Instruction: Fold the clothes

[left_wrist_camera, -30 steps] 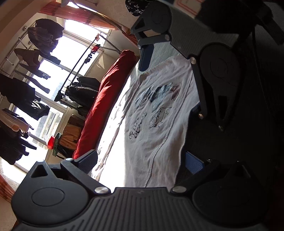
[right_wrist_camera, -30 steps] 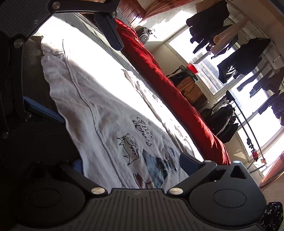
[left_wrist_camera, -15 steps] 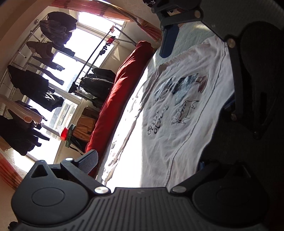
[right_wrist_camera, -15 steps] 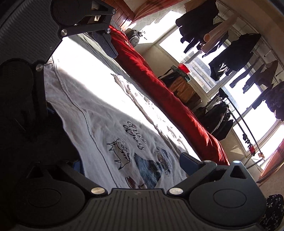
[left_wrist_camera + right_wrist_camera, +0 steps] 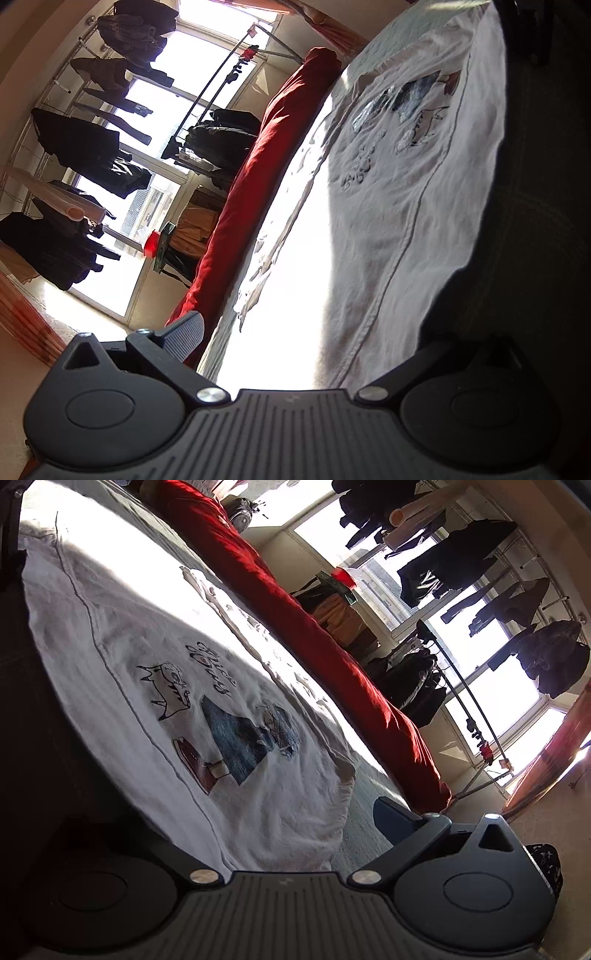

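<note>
Spread flat across the bed: white cotton T-shirt (image 5: 399, 206) with a printed front of script lettering, a small crowned creature, blue jeans and a red shoe. Lit hard by sun along its far side, shaded on the near side. Just beyond it, a long rumpled red duvet (image 5: 258, 177) along the far edge of the bed, and past that dark clothes on a hanging rail (image 5: 85, 147) against bright windows.

Left gripper (image 5: 314, 332) low over the near hem end of the T-shirt, fingers spread wide apart: ribbed left pad (image 5: 184, 334) clear in the air at the left, right finger lost in shadow at the shirt's near edge. Nothing seen pinched between them.

Right gripper (image 5: 240, 819) likewise wide open, low at the other end of the T-shirt, beside the printed shoe. Blue right pad (image 5: 391, 818) above pale bedcover (image 5: 369, 786) just off the cloth; left finger dark, in shadow off the shirt's near side. Contact with the fabric not discernible.
</note>
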Motion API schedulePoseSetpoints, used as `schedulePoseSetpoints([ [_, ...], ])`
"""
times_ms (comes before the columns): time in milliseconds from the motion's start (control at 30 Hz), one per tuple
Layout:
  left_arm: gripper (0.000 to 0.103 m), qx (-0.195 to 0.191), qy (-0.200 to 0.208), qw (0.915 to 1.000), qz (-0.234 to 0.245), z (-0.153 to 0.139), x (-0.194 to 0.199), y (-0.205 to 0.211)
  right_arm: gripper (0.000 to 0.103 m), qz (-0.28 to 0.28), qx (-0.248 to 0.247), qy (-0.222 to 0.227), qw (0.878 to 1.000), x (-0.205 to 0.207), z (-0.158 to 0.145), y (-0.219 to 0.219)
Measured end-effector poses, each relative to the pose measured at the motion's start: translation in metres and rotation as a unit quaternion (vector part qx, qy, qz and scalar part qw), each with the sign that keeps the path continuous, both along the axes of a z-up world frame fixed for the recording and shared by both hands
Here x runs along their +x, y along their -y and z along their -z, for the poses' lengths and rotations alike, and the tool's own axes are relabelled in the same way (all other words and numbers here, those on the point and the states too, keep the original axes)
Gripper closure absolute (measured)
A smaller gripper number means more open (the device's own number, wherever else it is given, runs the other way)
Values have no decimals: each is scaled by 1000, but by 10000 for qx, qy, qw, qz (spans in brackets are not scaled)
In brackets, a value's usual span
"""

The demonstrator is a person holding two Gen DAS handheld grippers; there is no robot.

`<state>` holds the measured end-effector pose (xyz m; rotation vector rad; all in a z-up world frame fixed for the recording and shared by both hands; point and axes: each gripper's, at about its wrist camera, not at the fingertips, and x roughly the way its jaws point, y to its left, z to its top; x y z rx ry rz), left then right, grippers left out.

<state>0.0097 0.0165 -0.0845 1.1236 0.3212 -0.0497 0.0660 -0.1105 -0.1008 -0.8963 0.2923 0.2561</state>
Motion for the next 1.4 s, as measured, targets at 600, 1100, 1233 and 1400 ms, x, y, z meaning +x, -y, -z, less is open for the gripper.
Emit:
schedulePoseSetpoints([
  [600, 0, 842, 195, 9962, 62, 6, -20, -2, 0, -258, -101, 154, 9995, 7, 3, -12],
  [1100, 0, 772, 357, 9964, -45, -15, -13, 6, 0, -316, -612, 978, 9928, 11, -12, -20],
  [1233, 0, 538, -280, 9982, 20, -16, -14, 4, 0, -398, -501, 742, 9952, 16, -16, -20],
  [1400, 0, 806, -234, 9963, -161, -5, -17, -2, 0, -491, -601, 641, 9949, 15, -8, -19],
])
